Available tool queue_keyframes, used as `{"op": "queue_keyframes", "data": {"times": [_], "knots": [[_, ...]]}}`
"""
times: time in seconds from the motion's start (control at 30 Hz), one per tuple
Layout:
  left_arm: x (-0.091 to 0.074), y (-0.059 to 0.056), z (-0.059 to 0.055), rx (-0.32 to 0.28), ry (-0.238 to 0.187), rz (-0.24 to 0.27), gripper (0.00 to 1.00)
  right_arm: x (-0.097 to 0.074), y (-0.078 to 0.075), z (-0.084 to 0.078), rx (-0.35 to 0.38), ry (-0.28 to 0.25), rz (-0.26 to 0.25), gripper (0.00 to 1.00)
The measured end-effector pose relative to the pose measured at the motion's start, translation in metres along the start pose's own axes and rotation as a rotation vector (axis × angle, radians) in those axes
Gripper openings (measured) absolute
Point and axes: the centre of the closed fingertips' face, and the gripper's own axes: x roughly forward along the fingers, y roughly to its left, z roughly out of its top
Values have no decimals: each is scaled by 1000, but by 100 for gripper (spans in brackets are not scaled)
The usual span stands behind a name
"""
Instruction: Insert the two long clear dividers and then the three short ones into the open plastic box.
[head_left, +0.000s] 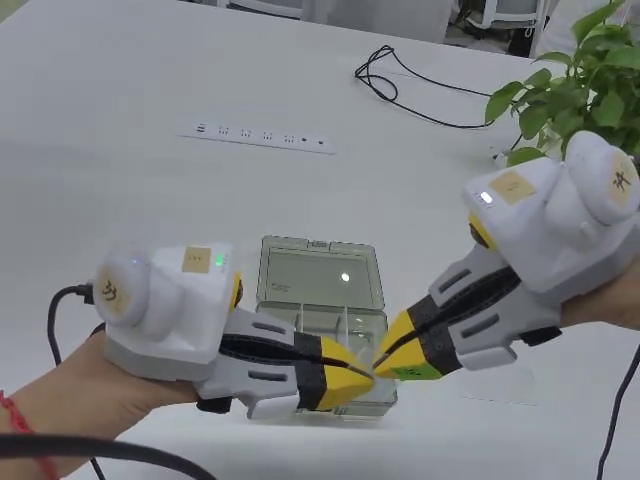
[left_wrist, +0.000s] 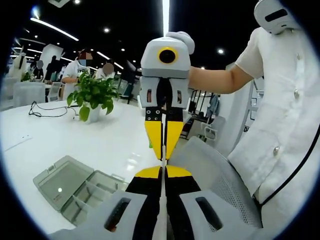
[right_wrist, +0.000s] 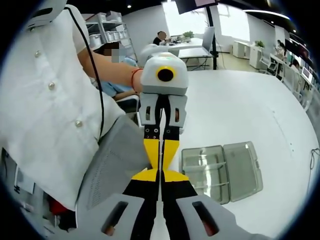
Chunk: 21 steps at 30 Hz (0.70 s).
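Plastic box (head_left: 320, 275): clear, faintly grey-green hard plastic, a shallow rectangle with rounded corners. It lies open under and just behind the two meeting claw tips.
Box lid: flat and glossy, folded back on the desk on the side away from the claws, with a spot of light reflected in it.
Box long axis: along the hinge, about parallel to the line on which the two claws face each other in the head view.
Dividers (head_left: 346, 322): thin clear walls standing upright in the tray and cutting it into small cells. Their number cannot be told.
Left claw (head_left: 358, 380): black fingers with yellow wedge tips on a white moulded body. The jaws are pressed together to a hairline, tip to tip with the other claw.
Right claw (head_left: 388, 358): same build, jaws likewise drawn together, pointing at the left claw from the opposite side.
Hairline between jaws: a pale sliver runs down it in both gripper views. Whether a clear strip is pinched there cannot be told.
Left gripper view: own claw (left_wrist: 162, 172) meets the right claw (left_wrist: 163, 152), with the box (left_wrist: 75, 187) low to the left of them.
Right gripper view: own claw (right_wrist: 160, 175) meets the left claw (right_wrist: 160, 160), with the box (right_wrist: 220, 172) to the right.
Desk (head_left: 120, 80): smooth matt white, beneath both claws.
Power strip (head_left: 265, 137): a long white bar, well beyond the claws.
Black cable (head_left: 400, 85): looped, further off still.
Potted plant (head_left: 585, 80): leafy green, behind the right claw.
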Motion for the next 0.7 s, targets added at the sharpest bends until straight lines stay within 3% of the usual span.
{"op": "queue_keyframes", "data": {"times": [0.33,0.7], "knots": [[-1,1,-2,3,10,13,0,4,0,3,-8,-1,-11,3],[-10,9,-7,-6,17,63,8,1,-5,5,-10,-13,-33,3]]}}
